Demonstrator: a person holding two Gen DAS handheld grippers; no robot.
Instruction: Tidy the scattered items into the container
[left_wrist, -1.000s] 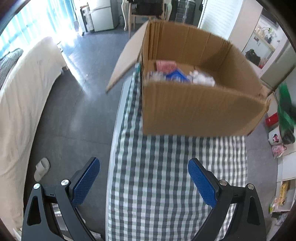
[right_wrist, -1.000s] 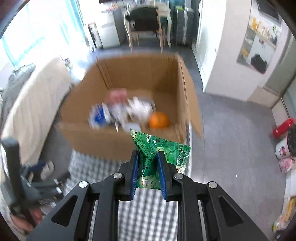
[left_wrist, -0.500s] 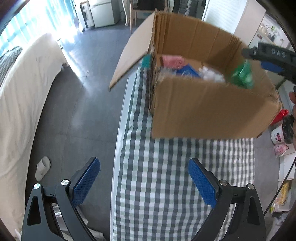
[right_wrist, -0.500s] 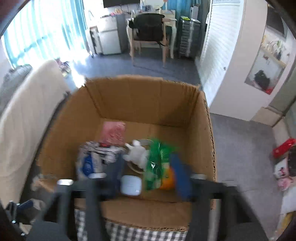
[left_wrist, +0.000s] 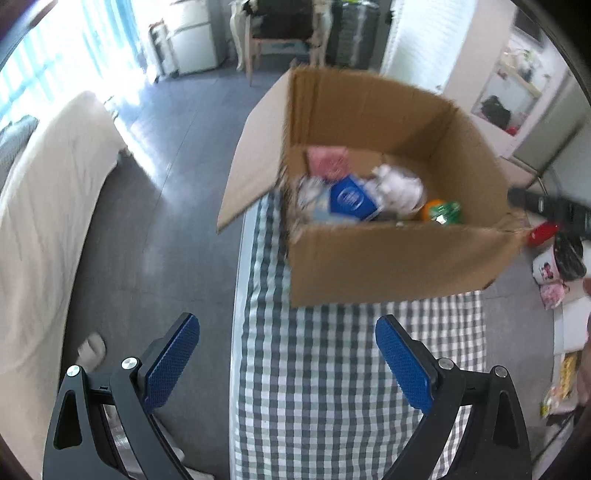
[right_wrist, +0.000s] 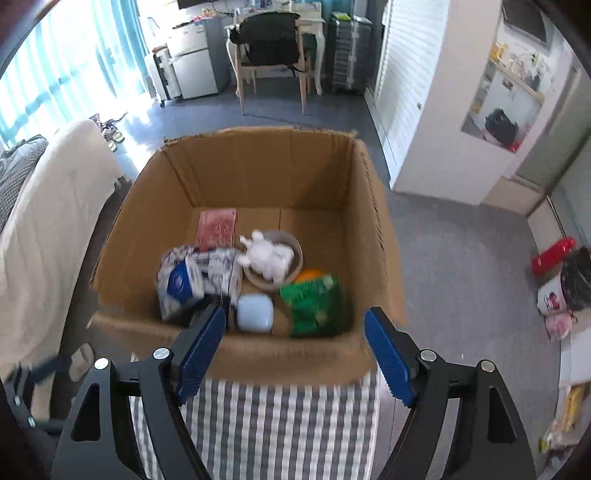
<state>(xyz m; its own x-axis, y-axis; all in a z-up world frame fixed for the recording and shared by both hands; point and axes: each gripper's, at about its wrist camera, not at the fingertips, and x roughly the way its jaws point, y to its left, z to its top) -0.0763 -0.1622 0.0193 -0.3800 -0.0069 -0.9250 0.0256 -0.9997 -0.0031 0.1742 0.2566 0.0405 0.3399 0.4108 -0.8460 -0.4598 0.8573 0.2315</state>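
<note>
Cardboard box (right_wrist: 255, 354) sits just ahead of the right gripper (right_wrist: 295, 347), near wall between its fingers; same box lies well ahead of the left gripper (left_wrist: 288, 354), past the checked cloth (left_wrist: 332, 387). Both grippers spread wide, holding nothing.

Box contents, big to small:
- blue-white pack (right_wrist: 184, 280), ahead of the left finger. Looks like soft film, light; pinch a flat edge.
- green packet (right_wrist: 314, 302), ahead and just inside the right finger, lying flat on the floor. Crinkly, light, slippery; take it at a sealed edge, not the middle.
- white toy (right_wrist: 267, 256) in a shallow bowl (right_wrist: 295, 254), ahead of centre. Probably soft plush, though blur makes that hard to confirm; bowl looks rigid, so lift by the rim.
- pink card (right_wrist: 216, 229), farthest in. Thin, flat, hard to get under.
- pale blue case (right_wrist: 255, 314), right behind the near wall. Smooth, rounded, hard; grip across the short sides or it squirts out.
- orange (right_wrist: 310, 275), mostly hidden under the packet.

No loose items visible on the cloth, so tidying looks about done.
</note>
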